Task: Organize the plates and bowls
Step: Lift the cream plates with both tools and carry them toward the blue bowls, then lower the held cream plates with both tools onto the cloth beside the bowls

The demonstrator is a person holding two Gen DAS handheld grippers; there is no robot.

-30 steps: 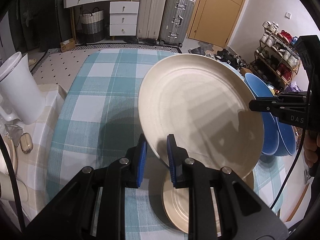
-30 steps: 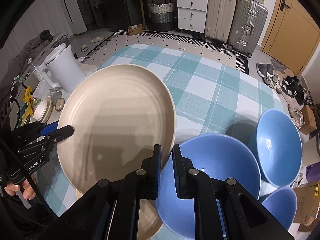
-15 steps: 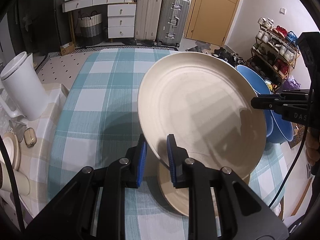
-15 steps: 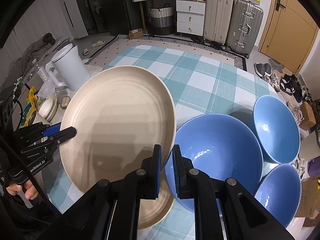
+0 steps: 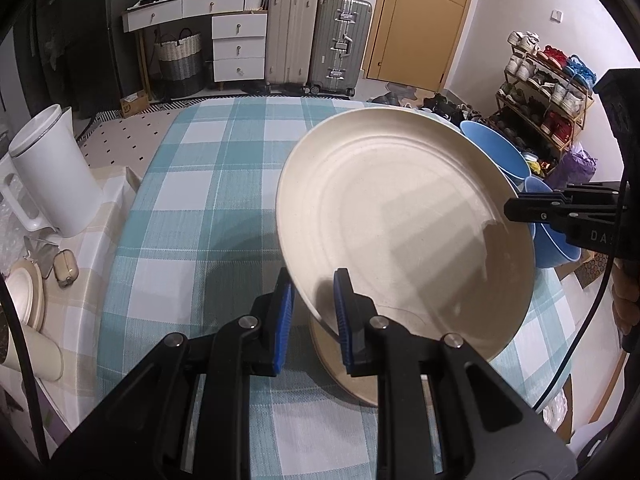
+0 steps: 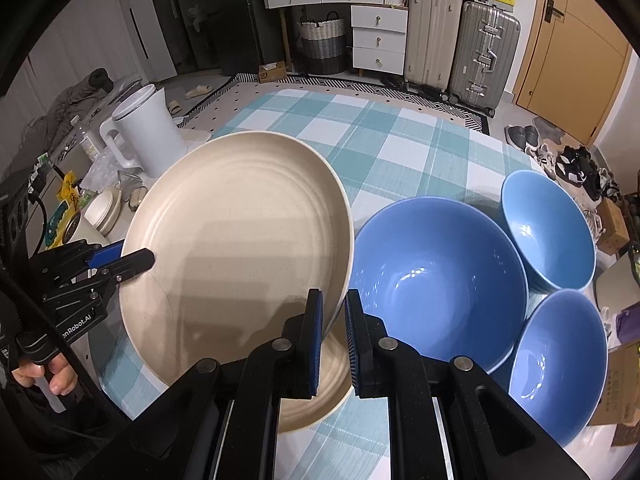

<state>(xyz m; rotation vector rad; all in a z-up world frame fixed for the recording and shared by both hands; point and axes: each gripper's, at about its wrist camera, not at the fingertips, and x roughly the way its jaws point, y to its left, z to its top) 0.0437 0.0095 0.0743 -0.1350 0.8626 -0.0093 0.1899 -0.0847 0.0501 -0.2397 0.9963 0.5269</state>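
Across the tabletop (image 5: pixel 192 216) with its teal-and-white check cloth, you are holding a large cream plate (image 5: pixel 404 236) tilted in the air between your two tools. It sits above the near middle of the cloth, with its far edge raised and its hollow face turned toward both cameras.

Your left gripper (image 5: pixel 310 316) has its blue-padded jaws clenched on the plate's near-left rim. Your right gripper (image 6: pixel 330 330) has its jaws closed on the plate's near-right rim, seen edge-on between the pads in the right wrist view. Each tool shows in the other's camera, at opposite sides of the plate.

Right of the plate, a large blue bowl (image 6: pixel 436 280) stands on the cloth, its rim just beside the plate's right edge. Two smaller blue bowls stand to its right: a far blue bowl (image 6: pixel 548 228) and a near blue bowl (image 6: pixel 560 364), close together by the tabletop's right edge.

Under the lifted plate, a smaller cream plate (image 6: pixel 320 392) lies flat on the cloth at the near edge, partly hidden by your jaws.

Off to the left, on a beige check surface beside the cloth, stands a white kettle (image 5: pixel 52 176) with its handle toward the near side. Near it lies a small cream dish (image 5: pixel 26 296), well apart from the plate you hold.
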